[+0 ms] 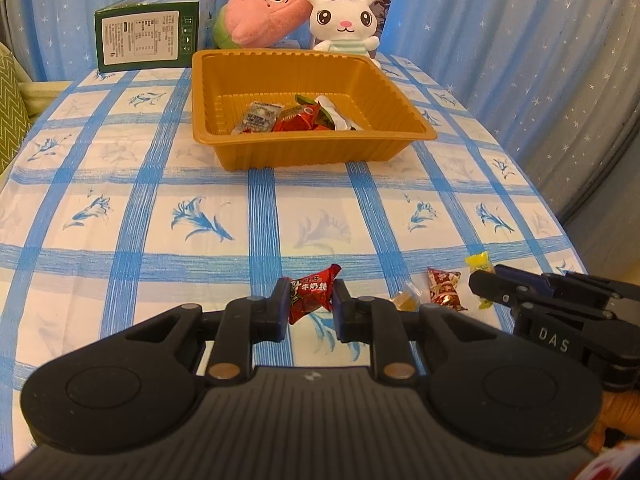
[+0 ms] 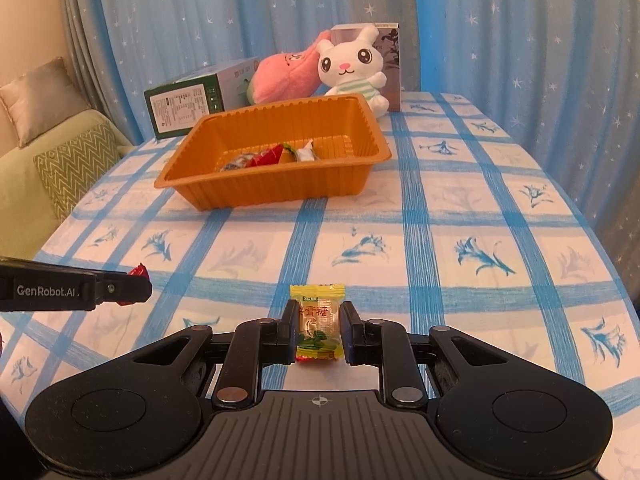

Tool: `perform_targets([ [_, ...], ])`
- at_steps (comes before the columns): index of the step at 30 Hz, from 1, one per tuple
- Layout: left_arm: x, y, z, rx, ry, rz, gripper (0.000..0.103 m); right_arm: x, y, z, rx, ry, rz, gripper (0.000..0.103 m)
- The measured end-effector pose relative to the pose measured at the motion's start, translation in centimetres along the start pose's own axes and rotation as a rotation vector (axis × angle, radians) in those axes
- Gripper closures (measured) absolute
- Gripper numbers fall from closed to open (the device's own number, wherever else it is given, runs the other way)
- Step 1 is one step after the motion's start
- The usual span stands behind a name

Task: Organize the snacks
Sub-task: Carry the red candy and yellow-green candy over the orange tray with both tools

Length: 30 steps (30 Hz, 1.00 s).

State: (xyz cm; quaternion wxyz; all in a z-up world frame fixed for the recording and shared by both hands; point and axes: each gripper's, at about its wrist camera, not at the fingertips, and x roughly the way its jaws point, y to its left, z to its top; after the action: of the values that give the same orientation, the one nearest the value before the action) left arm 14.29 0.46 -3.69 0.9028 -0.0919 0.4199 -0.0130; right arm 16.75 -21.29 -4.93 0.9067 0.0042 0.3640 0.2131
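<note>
My left gripper (image 1: 311, 298) is shut on a red wrapped candy (image 1: 310, 294), held just above the tablecloth near the front edge. My right gripper (image 2: 319, 322) is shut on a yellow wrapped candy (image 2: 319, 322); its fingers also show at the right in the left wrist view (image 1: 486, 280). An orange plastic tray (image 1: 304, 152) stands mid-table and holds several wrapped snacks (image 1: 296, 118); it also shows in the right wrist view (image 2: 276, 188). Loose on the cloth lie a dark red candy (image 1: 444, 288) and a small amber candy (image 1: 406, 300).
At the back stand a green box (image 1: 148, 32), a pink plush (image 1: 260, 16), a white rabbit plush (image 1: 344, 20) and a grey box (image 2: 390, 64). Blue star curtains hang behind. A green sofa with cushions (image 2: 60, 160) is at the left.
</note>
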Motion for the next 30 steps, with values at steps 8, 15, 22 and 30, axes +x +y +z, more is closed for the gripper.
perform_targets([
  [8, -0.4, 0.4, 2.0, 0.008, -0.027, 0.001, 0.084, 0.8, -0.5, 3.0, 0.005, 0.002, 0.009, 0.082],
  [15, -0.5, 0.7, 4.2, 0.016, -0.050, -0.005, 0.084, 1.6, -0.5, 6.4, -0.005, -0.004, 0.017, 0.082],
  [22, -0.6, 1.2, 6.5, 0.023, -0.067, -0.011, 0.084, 2.8, -0.2, 9.7, -0.021, -0.013, 0.027, 0.082],
  [30, -0.3, 1.9, 9.1, 0.019, -0.083, -0.018, 0.084, 4.1, 0.1, 12.7, -0.035, -0.019, 0.037, 0.082],
])
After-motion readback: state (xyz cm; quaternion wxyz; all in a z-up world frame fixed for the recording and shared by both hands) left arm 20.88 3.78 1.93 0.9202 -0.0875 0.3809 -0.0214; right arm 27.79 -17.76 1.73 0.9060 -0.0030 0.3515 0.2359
